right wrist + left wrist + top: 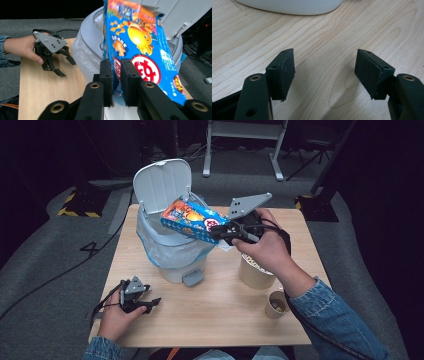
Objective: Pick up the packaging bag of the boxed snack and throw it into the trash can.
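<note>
The right tool (220, 231) held a blue snack box (194, 220) by one end, and the box lay tilted across the open mouth of a white pedal bin (172, 255) whose lid (162, 184) stood raised behind it. In the right gripper view the two black pads (107, 75) stood close together with the box's edge between them; the grip looked light, and whether the pads pressed fully on the card could not be told for certain, though the box hung there as if gripped. The bin was lined with a clear bag that spilled over its rim, and the box rested above that rim rather than inside. The left tool (142, 301) lay near the front left of the worktop (220, 310), its jaws spread wide with nothing between them, only bare wood beneath, and the base of the bin just ahead of it. A paper tub of popcorn (254, 270) and a small paper cup (276, 304) stood on the right side of the worktop, untouched and near the right forearm. By the look of it the box had been carried to the bin and the drop was the step at hand; letting it fall in remained, and the tub and cup might follow.
</note>
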Action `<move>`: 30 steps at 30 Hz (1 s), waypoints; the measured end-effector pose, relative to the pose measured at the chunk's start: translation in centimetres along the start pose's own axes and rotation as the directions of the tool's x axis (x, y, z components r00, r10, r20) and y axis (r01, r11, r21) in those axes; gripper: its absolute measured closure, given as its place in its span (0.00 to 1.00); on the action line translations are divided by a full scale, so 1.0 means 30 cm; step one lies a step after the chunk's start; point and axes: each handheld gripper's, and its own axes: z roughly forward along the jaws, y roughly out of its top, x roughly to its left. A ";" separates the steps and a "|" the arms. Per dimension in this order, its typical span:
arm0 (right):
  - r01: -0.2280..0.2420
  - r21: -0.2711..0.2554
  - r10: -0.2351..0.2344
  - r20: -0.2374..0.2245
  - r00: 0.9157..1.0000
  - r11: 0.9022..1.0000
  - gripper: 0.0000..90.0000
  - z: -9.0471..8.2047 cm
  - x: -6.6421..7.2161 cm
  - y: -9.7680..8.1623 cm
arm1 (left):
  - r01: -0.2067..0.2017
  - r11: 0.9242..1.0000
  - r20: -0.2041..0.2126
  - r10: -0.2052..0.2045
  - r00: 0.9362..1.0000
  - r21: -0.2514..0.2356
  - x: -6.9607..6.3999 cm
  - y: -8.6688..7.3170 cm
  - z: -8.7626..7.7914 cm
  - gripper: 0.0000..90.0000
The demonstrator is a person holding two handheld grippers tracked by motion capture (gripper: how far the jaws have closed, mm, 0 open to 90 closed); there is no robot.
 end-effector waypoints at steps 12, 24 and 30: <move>0.030 -0.018 -0.028 0.118 0.993 0.999 0.61 0.052 -0.003 0.046 | 0.003 1.000 0.000 -0.003 1.000 0.000 -0.002 0.000 0.001 0.37; 0.025 -0.138 -0.006 0.141 0.990 0.990 0.48 0.069 -0.008 0.054 | 0.005 1.000 0.001 -0.005 1.000 -0.001 -0.002 0.000 0.001 0.37; -0.011 -0.144 0.024 0.091 0.996 0.989 0.43 -0.005 -0.009 0.003 | 0.001 1.000 0.000 -0.001 1.000 0.000 0.000 0.000 0.000 0.37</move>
